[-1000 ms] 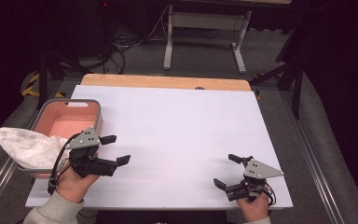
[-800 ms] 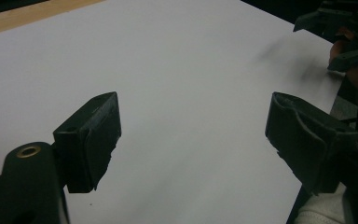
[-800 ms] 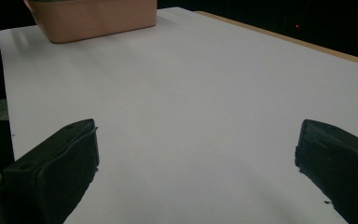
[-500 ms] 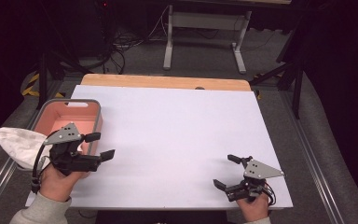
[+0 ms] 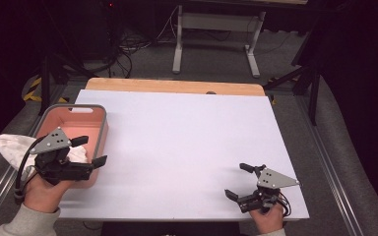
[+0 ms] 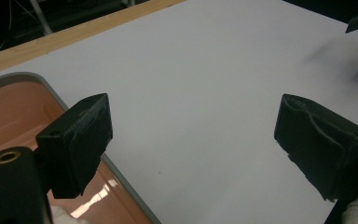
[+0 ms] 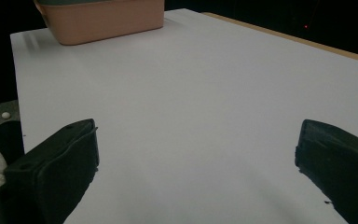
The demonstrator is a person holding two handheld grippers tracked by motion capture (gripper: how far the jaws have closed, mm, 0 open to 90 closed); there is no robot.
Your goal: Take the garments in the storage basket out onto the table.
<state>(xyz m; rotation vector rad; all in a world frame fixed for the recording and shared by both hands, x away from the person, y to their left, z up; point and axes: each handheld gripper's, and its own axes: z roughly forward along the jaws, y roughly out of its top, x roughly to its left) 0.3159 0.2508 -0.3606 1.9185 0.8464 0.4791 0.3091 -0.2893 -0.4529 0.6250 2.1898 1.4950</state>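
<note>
A salmon-pink bin (image 5: 94, 129) with a grey rim sits at the left of the white table top (image 5: 187, 142). A white cloth (image 5: 11, 146) hangs over the bin's left side, and a bit of it shows inside. My left gripper (image 5: 90, 150) hovers open over the bin's near right corner with nothing between its fingers. In the left gripper view its jaws stand wide apart around the left gripper (image 6: 191, 135), with the bin's rim (image 6: 51, 86) under the left jaw. My right gripper (image 5: 237, 181) rests open and empty near the table's front right; the right gripper (image 7: 196, 154) faces the bin (image 7: 102, 18) across the table.
A wooden strip (image 5: 177, 86) runs along the table's far edge. Beyond it stand a metal frame's legs (image 5: 179, 44) and cables on the floor. Metal rails (image 5: 337, 196) flank the table on both sides.
My left gripper has moved left from above the white table to the bin's near right corner, staying open. The right gripper has not moved.
</note>
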